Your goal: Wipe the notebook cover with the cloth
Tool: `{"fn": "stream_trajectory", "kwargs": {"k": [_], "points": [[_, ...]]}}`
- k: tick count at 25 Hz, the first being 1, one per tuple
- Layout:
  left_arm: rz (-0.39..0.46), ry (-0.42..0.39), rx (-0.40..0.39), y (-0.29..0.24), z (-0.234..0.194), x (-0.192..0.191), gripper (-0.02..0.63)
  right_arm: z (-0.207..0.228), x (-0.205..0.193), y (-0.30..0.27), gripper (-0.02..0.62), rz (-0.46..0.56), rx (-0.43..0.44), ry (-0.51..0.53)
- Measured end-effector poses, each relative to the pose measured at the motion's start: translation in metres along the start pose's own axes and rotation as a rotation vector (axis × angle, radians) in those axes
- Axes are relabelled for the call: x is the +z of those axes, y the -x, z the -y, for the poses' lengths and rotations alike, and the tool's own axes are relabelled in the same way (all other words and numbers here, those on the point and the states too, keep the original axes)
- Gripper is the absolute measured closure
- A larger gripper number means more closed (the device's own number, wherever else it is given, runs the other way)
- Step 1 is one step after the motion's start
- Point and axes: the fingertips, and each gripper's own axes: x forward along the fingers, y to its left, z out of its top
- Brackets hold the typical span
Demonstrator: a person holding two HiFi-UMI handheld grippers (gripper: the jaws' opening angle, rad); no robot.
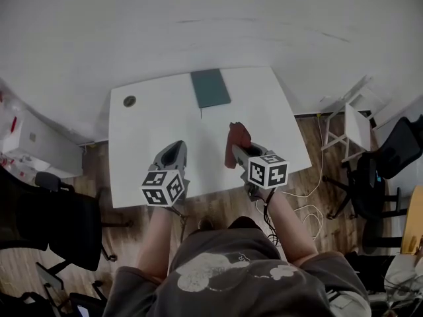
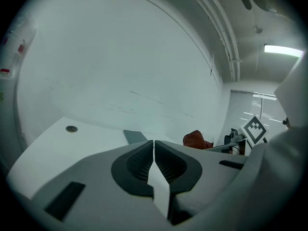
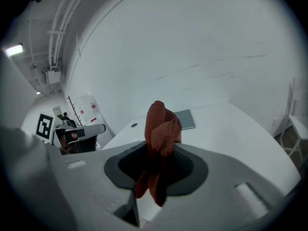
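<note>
Two grey hand-held grippers, worn with a dark T-shirt

The left gripper (image 1: 173, 149) and the right gripper (image 1: 236, 152) have light grey moulded shells, and each carries a cube (image 1: 162, 187) of black-and-white square markers. Their fingers (image 2: 139, 161) are lined with dark ribbed pads. A thin dark cable (image 1: 267, 207) hangs from the right one. The person wears a short-sleeved, dark grey-brown T-shirt (image 1: 231, 269) with a pale print.

Dim, flat light — fisheye bend, dark vignetted edges; ceiling lamp (image 2: 284, 50) glares.
</note>
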Motion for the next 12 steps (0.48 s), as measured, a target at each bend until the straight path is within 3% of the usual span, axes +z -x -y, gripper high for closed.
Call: {"fn": "stream_trajectory", "kwargs": {"k": [12], "points": [[0.004,0.03,0.011,-0.032,-0.011,0.011,0.604,0.018,0.019,-0.026,0.486,-0.018,0.021,0.011]]}}
